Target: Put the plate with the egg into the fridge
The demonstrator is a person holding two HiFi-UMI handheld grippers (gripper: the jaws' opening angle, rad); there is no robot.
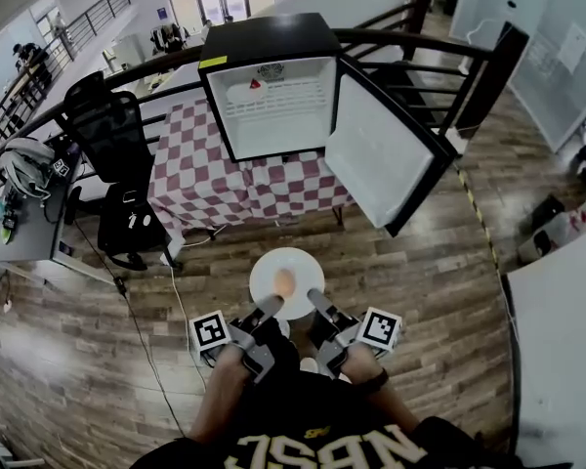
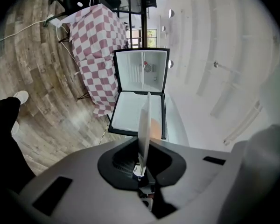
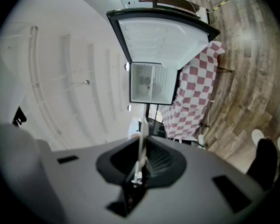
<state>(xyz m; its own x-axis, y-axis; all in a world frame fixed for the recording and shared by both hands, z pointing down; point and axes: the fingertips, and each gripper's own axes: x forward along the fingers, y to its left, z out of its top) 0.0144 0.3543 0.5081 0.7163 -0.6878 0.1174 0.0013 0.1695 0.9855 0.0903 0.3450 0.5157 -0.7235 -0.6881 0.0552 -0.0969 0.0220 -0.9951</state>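
Head view, left hand-held gripper (image 1: 271, 306) and right hand-held gripper (image 1: 315, 298) each clamped on plate (image 1: 268, 268) rim, egg (image 1: 285, 281) between them, open fridge (image 1: 270, 39) well ahead on counter (image 1: 203, 179)

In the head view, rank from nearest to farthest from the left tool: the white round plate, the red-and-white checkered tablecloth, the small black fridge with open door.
From the left tool:
1. White round plate, clamped at its rim, directly ahead.
2. Red-and-white checkered tablecloth, farther ahead, below the fridge.
3. Small black fridge, on that cloth, farthest back.
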